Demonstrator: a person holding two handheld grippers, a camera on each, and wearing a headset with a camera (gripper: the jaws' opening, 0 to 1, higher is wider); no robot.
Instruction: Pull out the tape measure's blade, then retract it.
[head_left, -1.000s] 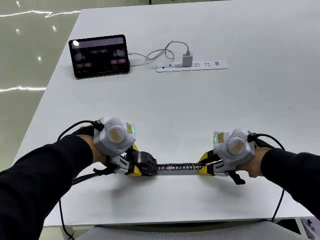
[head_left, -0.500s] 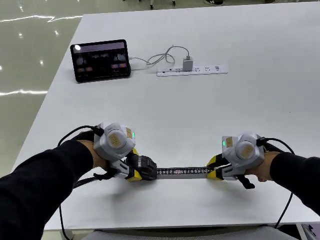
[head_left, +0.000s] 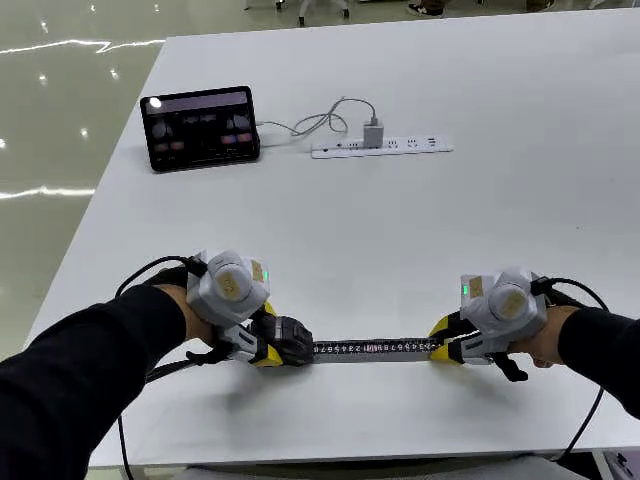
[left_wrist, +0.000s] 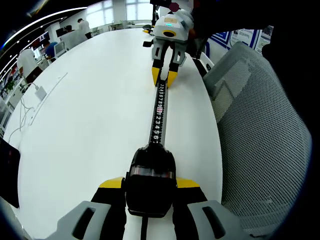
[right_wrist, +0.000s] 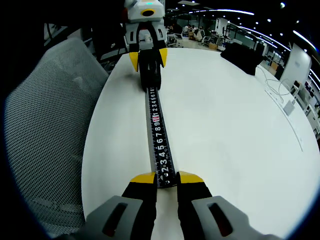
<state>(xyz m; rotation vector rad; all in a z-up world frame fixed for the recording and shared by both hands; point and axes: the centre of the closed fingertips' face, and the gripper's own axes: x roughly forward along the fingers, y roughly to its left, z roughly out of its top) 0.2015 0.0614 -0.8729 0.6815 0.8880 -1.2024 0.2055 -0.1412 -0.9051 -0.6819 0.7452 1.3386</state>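
Observation:
The black tape measure case (head_left: 288, 341) (left_wrist: 150, 176) lies on the white table (head_left: 400, 220), with my left gripper (head_left: 262, 345) (left_wrist: 150, 184) shut on it. Its black blade (head_left: 370, 348) (left_wrist: 158, 111) (right_wrist: 158, 136) with white numbers stretches flat along the tabletop to my right gripper (head_left: 440, 341) (right_wrist: 165, 179), which is shut on the blade's end. In the left gripper view the right gripper (left_wrist: 164, 76) is far up the blade. In the right gripper view the left gripper (right_wrist: 148, 56) holds the case (right_wrist: 149, 74) at the far end.
A dark tablet (head_left: 200, 127) stands at the back left. A white power strip (head_left: 380, 147) with a charger and cable lies behind the middle. A grey mesh chair (left_wrist: 260, 130) (right_wrist: 45, 130) sits just off the table's near edge. Cables trail from both grippers.
My right gripper has moved to the right with the blade's end, drawing more blade out of the case. The left gripper and the case have stayed put.

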